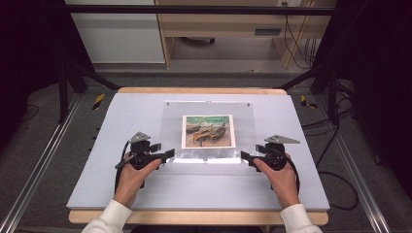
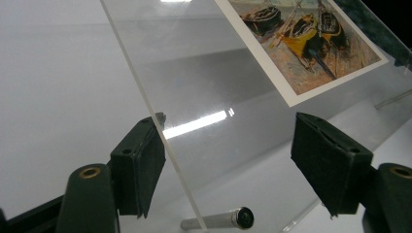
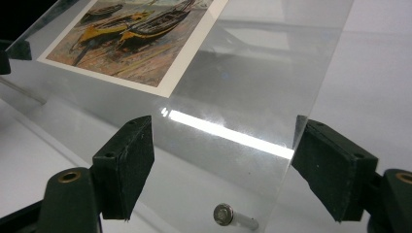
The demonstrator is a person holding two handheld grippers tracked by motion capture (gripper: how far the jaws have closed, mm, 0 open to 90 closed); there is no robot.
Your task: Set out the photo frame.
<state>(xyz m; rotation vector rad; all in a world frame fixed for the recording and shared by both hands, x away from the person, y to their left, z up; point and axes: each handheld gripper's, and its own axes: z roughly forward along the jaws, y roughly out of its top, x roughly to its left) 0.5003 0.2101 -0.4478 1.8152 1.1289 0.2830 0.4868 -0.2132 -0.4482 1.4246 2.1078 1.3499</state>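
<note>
- You have a clear acrylic sheet (image 1: 208, 131) lying mid-table on the grey mat (image 1: 121, 189), a boat picture (image 1: 208, 131) centred in it; its near edge looks raised off the base beneath, so my guess is you are lifting or seating the top pane.
- Your left gripper (image 1: 167, 154) sits at the sheet's near left corner, jaws wide apart, one pad (image 2: 141, 162) touching the edge, nothing clamped.
- Your right gripper (image 1: 244, 157) mirrors it at the near right corner, equally wide, a pad (image 3: 335, 167) against the edge.
- Next, keep both hands level so the pane stays true over the metal standoff posts (image 3: 228, 214).
</note>
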